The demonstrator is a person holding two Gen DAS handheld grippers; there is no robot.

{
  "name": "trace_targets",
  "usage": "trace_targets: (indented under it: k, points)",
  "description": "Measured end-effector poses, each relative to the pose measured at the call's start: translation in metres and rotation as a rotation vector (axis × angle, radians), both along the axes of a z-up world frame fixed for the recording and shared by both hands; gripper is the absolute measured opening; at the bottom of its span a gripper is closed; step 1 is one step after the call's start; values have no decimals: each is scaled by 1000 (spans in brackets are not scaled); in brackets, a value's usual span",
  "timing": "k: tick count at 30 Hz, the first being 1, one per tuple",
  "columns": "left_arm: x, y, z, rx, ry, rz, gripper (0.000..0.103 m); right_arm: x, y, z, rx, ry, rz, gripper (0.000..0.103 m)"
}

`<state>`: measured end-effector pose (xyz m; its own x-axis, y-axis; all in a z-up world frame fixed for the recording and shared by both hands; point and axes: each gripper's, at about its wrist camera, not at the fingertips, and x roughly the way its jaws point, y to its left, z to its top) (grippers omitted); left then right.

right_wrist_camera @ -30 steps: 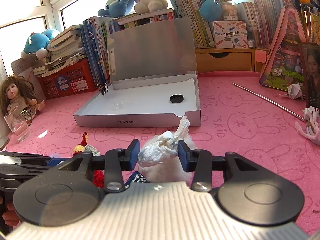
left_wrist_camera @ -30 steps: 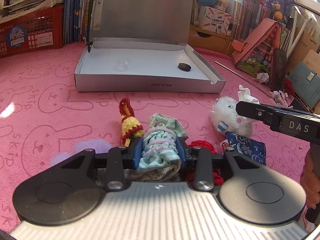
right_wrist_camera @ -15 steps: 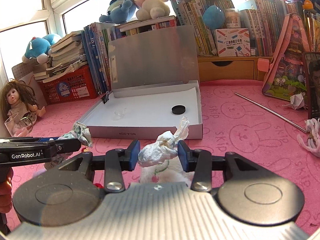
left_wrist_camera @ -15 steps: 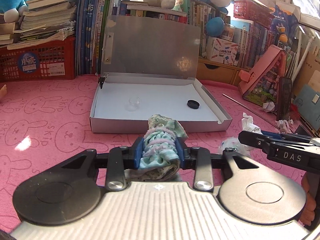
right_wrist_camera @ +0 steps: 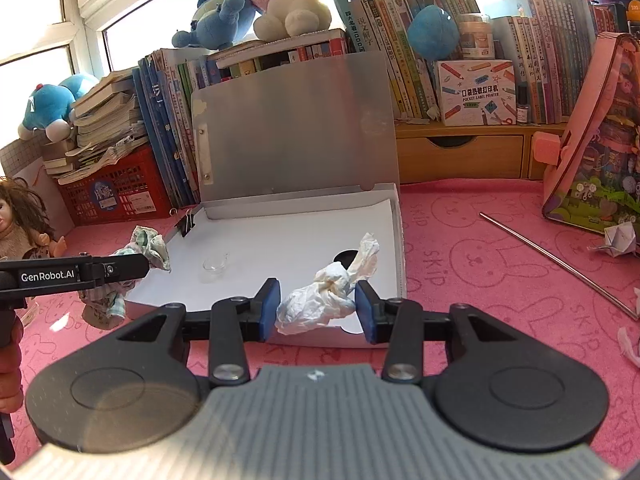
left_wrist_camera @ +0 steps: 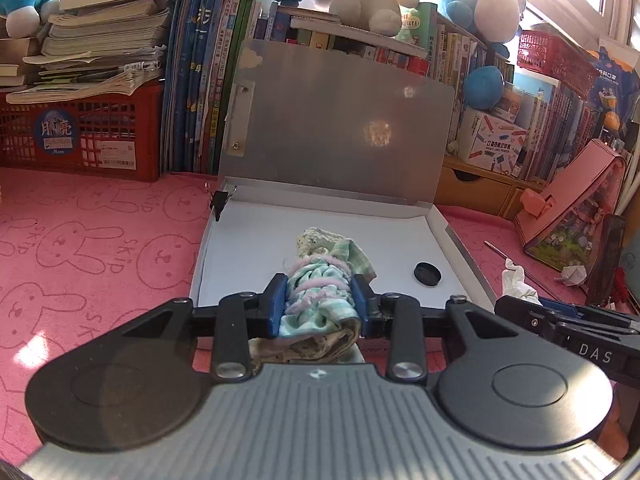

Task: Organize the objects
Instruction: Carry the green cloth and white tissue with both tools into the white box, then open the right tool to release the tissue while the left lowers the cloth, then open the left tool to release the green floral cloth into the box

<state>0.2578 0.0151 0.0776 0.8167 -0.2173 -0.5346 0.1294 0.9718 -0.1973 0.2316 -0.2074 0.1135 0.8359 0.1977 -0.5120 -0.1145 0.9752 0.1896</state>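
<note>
My left gripper is shut on a bundle of pale green and pink doll clothes, held above the front edge of an open grey box with a white floor. My right gripper is shut on a crumpled white tissue, held above the front right corner of the same box. In the box lie a black round cap and a small clear cup. The left gripper with its cloth shows at the left of the right wrist view.
The box stands on a pink bunny-print mat. Behind it are books, a red basket and plush toys. A metal rod, a pink toy house and paper scraps lie right. A doll sits at the far left.
Both grippers have risen off the mat and moved forward to the box, each keeping its load. The toys left on the mat have dropped out of view.
</note>
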Motion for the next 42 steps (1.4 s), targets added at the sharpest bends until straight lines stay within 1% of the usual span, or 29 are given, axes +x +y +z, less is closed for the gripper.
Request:
trace_targets:
  k: [6,9,12,19,22,23,24,25,26,28,29,32,36,42]
  points:
    - [31,-1,-16,27,37,36,40,28,6,-7,-24,28,5,46]
    - [47,-3,-25,32,63,56,40,42,6,-15,-22,63,6,46]
    - [61,-7,-34,55,86,81,40,54,5,-22,-19,95,-13,46]
    - [73,-11,-47,87,109,84,40,67,-1,-36,-1,139,-32,46]
    - [75,-10,-49,85,112,84,40,67,-1,-38,10,141,-28,49]
    - [75,-10,-49,83,109,84,41,67,-1,-38,15,138,-29,54]
    - [74,-10,-48,82,106,85,42,67,-1,-37,18,134,-28,64]
    - [73,-10,-48,81,103,86,47,67,0,-36,22,130,-25,65]
    - [72,-9,-46,79,96,89,62,66,0,-34,24,124,-26,68]
    - [68,-8,-43,76,69,89,74,64,0,-30,21,110,-24,69]
    - [66,-8,-39,79,55,85,76,63,0,-28,18,103,-22,71]
    - [59,-9,-31,92,32,78,80,57,-1,-19,20,78,-21,73]
    - [46,-7,-18,93,4,63,81,45,-6,-8,40,51,-14,74]
    - [10,-4,-5,97,-32,23,83,18,-8,3,26,4,6,76]
